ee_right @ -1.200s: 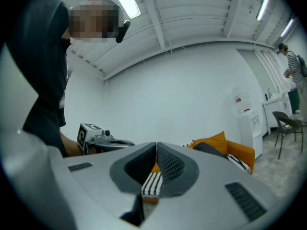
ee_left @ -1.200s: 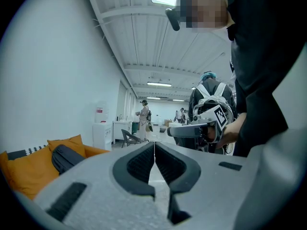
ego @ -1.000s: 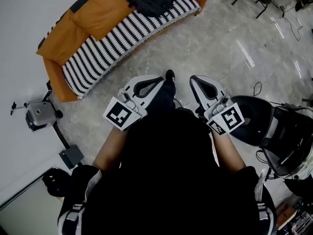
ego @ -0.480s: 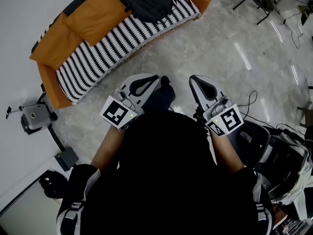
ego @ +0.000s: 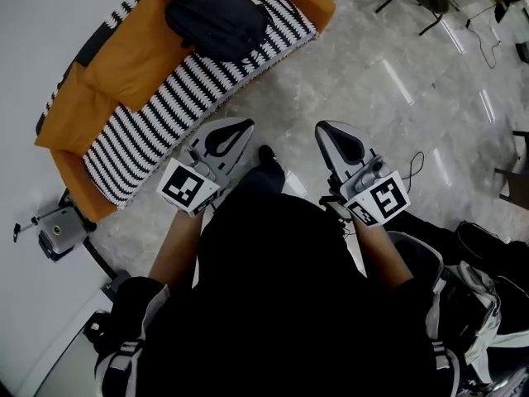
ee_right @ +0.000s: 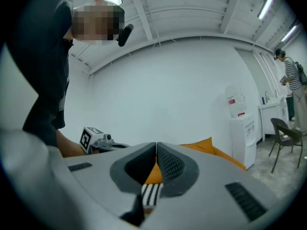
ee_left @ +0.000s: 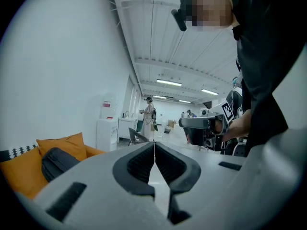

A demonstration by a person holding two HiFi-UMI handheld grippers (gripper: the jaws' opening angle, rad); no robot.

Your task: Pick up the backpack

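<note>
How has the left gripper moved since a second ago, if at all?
Yes: the left gripper has come nearer the orange sofa; less floor lies between them.

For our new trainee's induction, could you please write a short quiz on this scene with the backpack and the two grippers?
1. True or false: the backpack lies on the orange sofa, and neither gripper touches it.
2. The left gripper has its jaws: A) wide apart; B) shut on nothing; C) shut on a strap.
3. Fill in: the cover on the sofa's seat is black and white ____.
Key: 1 true; 2 B; 3 striped.
</note>
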